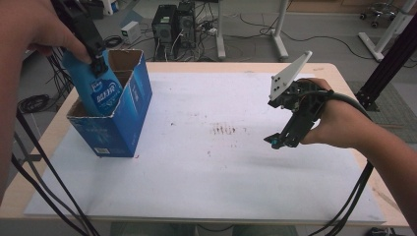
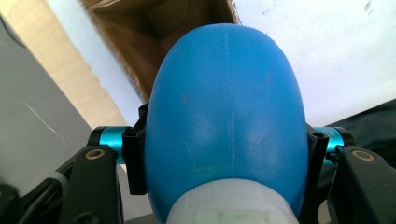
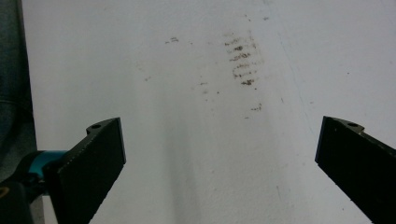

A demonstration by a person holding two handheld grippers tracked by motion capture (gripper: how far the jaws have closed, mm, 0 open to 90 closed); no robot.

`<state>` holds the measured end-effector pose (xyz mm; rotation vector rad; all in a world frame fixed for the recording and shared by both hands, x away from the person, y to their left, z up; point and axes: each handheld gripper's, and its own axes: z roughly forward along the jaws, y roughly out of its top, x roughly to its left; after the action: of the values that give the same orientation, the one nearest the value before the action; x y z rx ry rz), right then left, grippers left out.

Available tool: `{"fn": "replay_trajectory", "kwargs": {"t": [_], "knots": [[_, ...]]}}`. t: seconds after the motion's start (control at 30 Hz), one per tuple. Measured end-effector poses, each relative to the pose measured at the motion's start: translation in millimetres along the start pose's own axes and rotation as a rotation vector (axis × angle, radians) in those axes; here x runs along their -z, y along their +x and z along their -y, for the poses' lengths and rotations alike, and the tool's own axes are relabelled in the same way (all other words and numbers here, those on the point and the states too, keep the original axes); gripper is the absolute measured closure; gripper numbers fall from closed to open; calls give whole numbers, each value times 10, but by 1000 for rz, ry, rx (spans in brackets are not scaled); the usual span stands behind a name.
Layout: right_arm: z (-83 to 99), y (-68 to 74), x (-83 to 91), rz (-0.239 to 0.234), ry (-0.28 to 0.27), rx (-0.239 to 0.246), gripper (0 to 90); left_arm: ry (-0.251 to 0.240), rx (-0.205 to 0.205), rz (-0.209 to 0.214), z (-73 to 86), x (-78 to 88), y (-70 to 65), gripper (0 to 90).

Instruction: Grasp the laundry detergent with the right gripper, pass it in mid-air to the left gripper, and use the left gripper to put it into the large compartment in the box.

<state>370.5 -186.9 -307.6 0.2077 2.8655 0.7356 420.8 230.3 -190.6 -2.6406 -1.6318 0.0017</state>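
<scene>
Two grippers are in my feeds: my left gripper (image 1: 98, 58) has its jaws clenched on a blue bottle (image 1: 98, 91), just below its white cap (image 2: 233, 205), the bottle's base down inside the open blue carton (image 1: 120, 123) at the worktop's (image 1: 206, 187) far left. My right gripper (image 1: 278, 140) hangs above the stained white board, jaws spread wide with nothing between them

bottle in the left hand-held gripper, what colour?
Blue bottle, white cap; clearest in the left gripper view.

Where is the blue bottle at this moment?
In the high view, the blue bottle is at the table's far left, partly inside the open blue box, clamped by the left gripper.
</scene>
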Motion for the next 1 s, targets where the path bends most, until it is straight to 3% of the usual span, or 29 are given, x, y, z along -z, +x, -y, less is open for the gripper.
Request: {"fn": "replay_trajectory", "kwargs": {"t": [0.1, 0.23, 0.33, 0.43, 0.7, 0.77, 0.8, 0.83, 0.9, 1.0], "knots": [[6, -6, -8, -2, 2, 0, 7, 19, -74, -9, -38, -171, -3, 381], [9, -5, -21, -4, 8, -5, 7, 27, -123, -5, -63, -374, 15, 381], [9, -7, -41, -6, 15, -4, 7, 17, -173, -2, -69, -498, 37, 381], [7, -2, -63, -1, 24, -6, 8, 7, -249, -8, -72, -640, 57, 380], [5, 8, -123, -1, 29, -10, 8, 4, -294, 4, -87, -873, 92, 379], [5, 10, -127, -3, 30, -10, 8, 9, -307, 3, -90, -897, 91, 378], [6, 10, -131, -4, 28, -8, 8, 38, -321, 10, -88, -975, 98, 378], [11, 12, -137, -5, 27, -9, 8, 44, -323, 15, -85, -1009, 102, 377], [22, 14, -144, -7, 20, -8, 8, 11, -315, 24, -82, -1004, 123, 376], [40, 24, -152, -5, 25, -15, 8, 25, -312, 23, -78, -1003, 122, 376]]}}
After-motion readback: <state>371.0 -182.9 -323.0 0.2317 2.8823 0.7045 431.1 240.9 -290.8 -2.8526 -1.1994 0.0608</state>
